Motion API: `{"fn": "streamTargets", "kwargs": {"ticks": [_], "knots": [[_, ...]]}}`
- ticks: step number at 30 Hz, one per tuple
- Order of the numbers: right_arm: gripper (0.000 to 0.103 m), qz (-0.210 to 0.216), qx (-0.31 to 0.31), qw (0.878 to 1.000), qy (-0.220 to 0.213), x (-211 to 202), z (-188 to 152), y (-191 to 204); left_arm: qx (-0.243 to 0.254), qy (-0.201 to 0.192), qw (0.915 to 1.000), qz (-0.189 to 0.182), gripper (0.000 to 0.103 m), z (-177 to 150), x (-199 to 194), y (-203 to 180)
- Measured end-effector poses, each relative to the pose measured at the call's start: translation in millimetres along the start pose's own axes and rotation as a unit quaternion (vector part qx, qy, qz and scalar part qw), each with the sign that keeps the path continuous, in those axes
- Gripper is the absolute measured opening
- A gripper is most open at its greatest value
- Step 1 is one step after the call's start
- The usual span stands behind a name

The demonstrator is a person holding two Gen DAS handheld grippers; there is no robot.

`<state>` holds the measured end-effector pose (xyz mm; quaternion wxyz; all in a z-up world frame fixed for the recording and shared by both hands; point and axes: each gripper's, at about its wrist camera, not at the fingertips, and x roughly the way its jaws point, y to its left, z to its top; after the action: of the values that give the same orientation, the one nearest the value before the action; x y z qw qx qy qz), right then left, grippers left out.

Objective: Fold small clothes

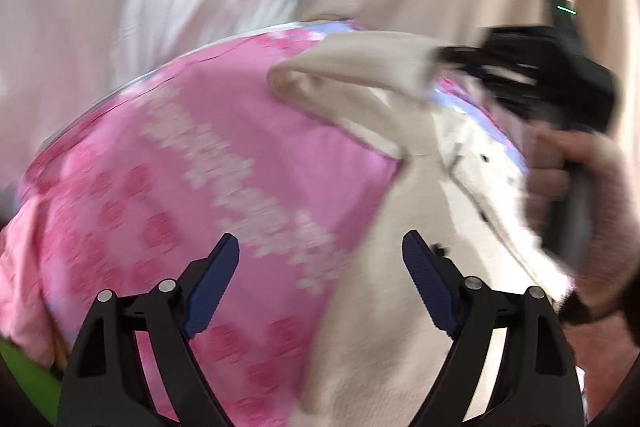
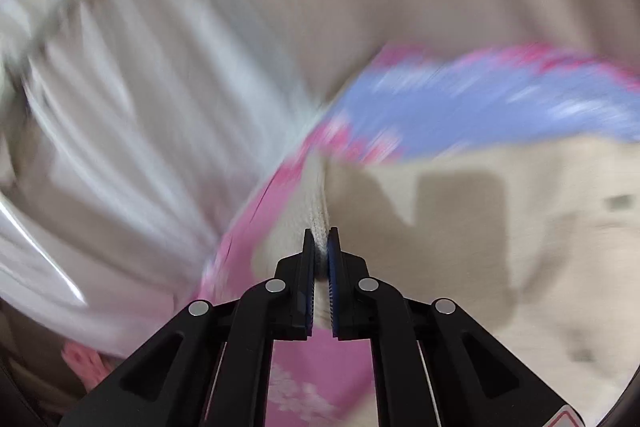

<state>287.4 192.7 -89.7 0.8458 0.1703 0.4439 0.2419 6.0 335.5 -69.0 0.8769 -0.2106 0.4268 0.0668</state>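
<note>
A cream garment (image 1: pixel 420 227) is being clamped at its sleeve end by the right gripper (image 2: pixel 321 247), lengthwise across the pink blanket (image 1: pixel 200 167); the left gripper (image 1: pixel 320 259) is being held apart, empty.

A pink floral bedspread (image 1: pixel 208 163) with a blue patterned border (image 2: pixel 460 107) covered the bed, and 1 cream garment (image 1: pixel 420 211) lay directly on it, partly lifted and heavily blurred.

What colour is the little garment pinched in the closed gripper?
Cream, off-white knit garment, clearest in the left wrist view; the right gripper pinches its edge.
</note>
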Motion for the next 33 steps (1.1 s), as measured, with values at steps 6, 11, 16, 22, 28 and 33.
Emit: {"fn": "streamTargets", "kwargs": {"ticks": [6,11,16,22,28,33], "knots": [[0.005,-0.14,0.055,0.981,-0.12,-165.9,14.6,-110.7,0.051,0.021,0.9948,-0.085,0.085,10.4,23.9,-84.2],[0.005,-0.247,0.107,0.953,-0.137,-247.2,-16.6,-208.3,0.103,0.063,0.983,-0.139,0.086,-2.9,53.7,-164.1],[0.008,-0.274,0.176,0.942,-0.085,-241.4,-74.5,-309.4,0.106,0.127,0.9763,-0.139,0.086,-19.5,117.7,-212.6],[0.035,-0.245,0.233,0.938,-0.075,-229.8,-114.3,-341.0,0.015,0.138,0.982,-0.128,0.086,1.2,162.1,-202.6],[0.049,-0.227,0.25,0.938,-0.082,-220.8,-131.3,-345.7,-0.07,0.11,0.9867,-0.098,0.086,25.2,175.2,-162.6],[0.033,-0.204,0.275,0.936,-0.084,-206.0,-125.2,-357.8,-0.128,0.106,0.9823,-0.086,0.084,41.2,190.8,-135.8]]}}
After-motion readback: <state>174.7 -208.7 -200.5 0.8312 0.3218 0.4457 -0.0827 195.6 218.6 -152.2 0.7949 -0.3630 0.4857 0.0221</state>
